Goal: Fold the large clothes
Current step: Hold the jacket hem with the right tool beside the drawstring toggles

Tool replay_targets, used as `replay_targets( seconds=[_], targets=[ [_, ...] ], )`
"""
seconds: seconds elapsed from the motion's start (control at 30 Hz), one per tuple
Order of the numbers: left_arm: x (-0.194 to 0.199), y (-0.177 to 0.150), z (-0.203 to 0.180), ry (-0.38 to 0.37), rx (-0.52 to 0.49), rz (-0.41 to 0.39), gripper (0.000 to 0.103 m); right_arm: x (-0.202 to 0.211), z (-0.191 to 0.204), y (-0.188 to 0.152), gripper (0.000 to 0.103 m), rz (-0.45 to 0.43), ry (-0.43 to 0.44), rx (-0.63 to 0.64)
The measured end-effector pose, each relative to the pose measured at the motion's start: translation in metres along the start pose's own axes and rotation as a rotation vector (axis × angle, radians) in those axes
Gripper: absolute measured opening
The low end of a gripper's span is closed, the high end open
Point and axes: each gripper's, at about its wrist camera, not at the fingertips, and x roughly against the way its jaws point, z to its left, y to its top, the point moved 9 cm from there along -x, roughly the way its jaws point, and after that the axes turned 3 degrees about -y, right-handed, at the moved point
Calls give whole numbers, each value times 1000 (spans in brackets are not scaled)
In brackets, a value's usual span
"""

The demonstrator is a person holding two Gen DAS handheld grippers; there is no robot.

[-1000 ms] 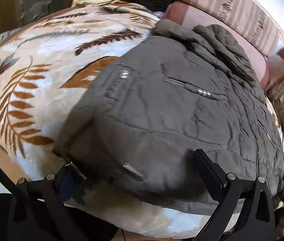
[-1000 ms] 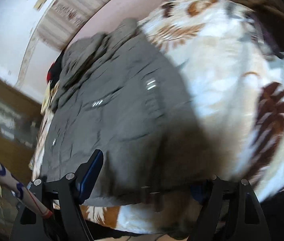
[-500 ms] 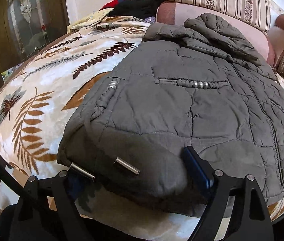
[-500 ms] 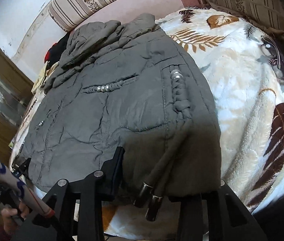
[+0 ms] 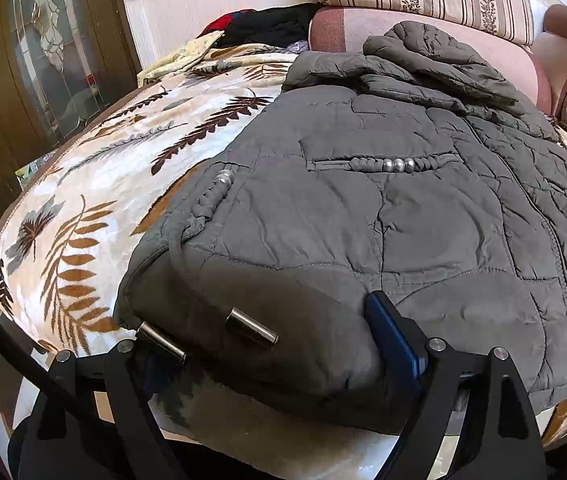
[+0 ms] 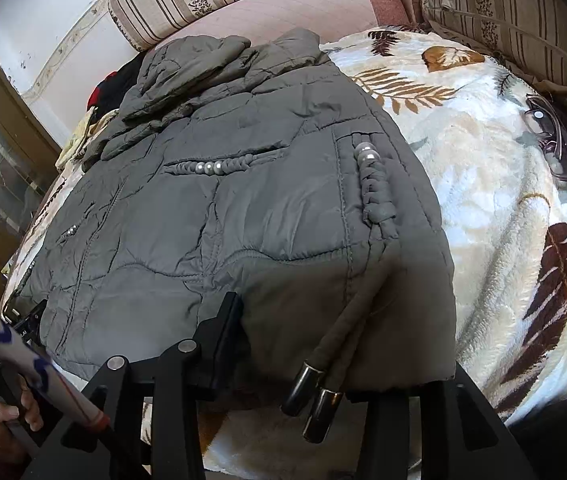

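Grey jacket (image 5: 383, 220) lies flat on leaf-print blanket (image 5: 95, 184). Left gripper (image 5: 271, 344) spread wide, hem bunched between its fingers. Right gripper (image 6: 323, 344) narrower, jaws opening, hem corner and cord tips (image 6: 315, 396) between them; contact unclear.

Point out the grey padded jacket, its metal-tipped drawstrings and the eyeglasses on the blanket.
grey padded jacket (image 5: 423, 232): left wrist view, on its quilted front panel.
metal-tipped drawstrings (image 6: 307, 380): right wrist view, on one metal tip.
eyeglasses (image 6: 551, 136): right wrist view, on the frame.
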Motion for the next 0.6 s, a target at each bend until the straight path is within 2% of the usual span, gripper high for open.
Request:
replay_targets(
  seconds=[0.4,0.6],
  targets=[
    [1,-1,0,10,-12,-7,87,1,1,0,49,-4,-2,3],
    [1,-1,0,13,-16,-9,87,0,5,-1,56,4,-2,21]
  ],
)
